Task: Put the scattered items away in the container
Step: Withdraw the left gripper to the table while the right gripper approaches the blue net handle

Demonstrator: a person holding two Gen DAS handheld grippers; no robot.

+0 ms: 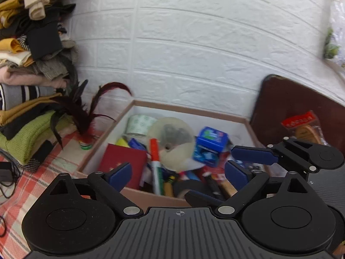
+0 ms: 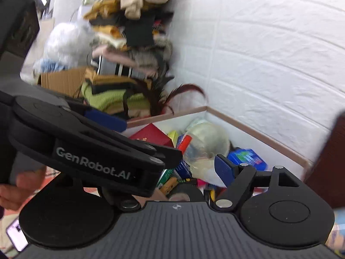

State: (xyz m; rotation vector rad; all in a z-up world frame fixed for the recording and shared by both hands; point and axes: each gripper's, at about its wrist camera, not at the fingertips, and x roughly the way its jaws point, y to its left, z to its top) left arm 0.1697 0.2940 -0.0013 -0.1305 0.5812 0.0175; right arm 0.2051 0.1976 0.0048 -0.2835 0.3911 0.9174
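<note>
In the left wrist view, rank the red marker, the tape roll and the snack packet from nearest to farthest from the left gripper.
1. Red marker: in the box, just ahead of the left gripper, left of centre.
2. Tape roll: back left corner of the box.
3. Snack packet: far right, outside the box.

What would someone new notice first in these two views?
A box crammed with odds and ends sits against the white brick wall, a blue carton and a red book standing out. Left of it towers a pile of folded clothes. Both grippers hover open over the box.
</note>
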